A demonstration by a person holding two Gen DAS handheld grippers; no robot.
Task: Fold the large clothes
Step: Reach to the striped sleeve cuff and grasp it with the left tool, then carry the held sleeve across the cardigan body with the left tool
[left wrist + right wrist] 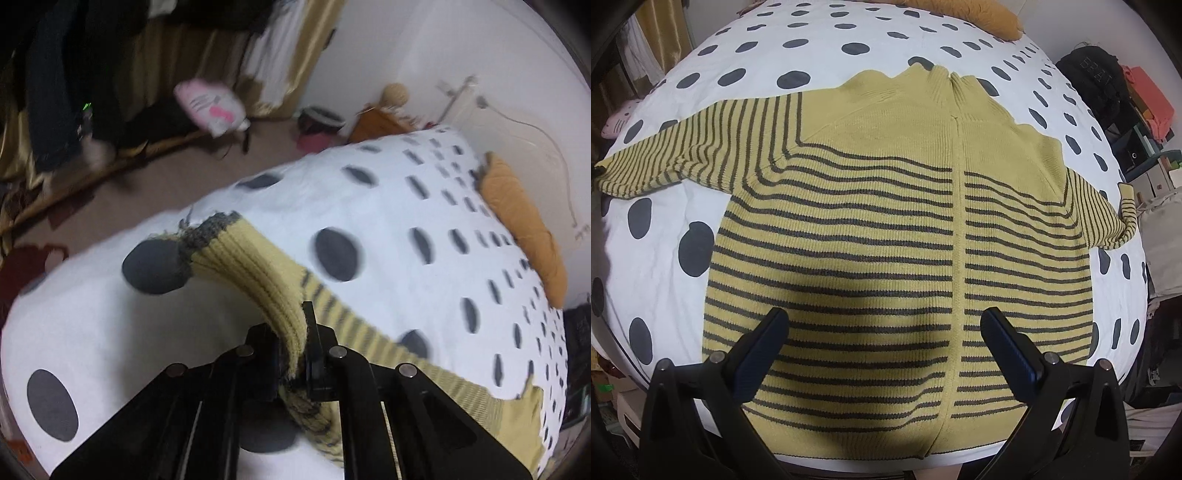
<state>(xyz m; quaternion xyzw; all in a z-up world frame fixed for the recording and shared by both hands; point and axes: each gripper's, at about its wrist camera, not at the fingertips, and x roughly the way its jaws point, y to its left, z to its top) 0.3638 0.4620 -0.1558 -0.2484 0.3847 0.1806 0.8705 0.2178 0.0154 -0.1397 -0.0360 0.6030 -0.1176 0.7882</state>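
Bed [827, 48], spotted cover: bears yellow striped sweater [886, 229], spread flat, hem at near edge, nothing folded yet. Right gripper [884, 325]: jaws wide, empty, above hem. Left gripper [295, 354]: clamped on ribbed sleeve cuff [236, 254], apparently toward the bed's left edge.

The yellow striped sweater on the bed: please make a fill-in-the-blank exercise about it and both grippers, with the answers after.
1. The left gripper is shut on the sweater's ribbed ____.
2. The right gripper hovers over the sweater with its jaws ____.
3. The sweater's stripes are dark grey on ____.
4. The bed cover is white with dark ____.

Answers: cuff; open; yellow; dots
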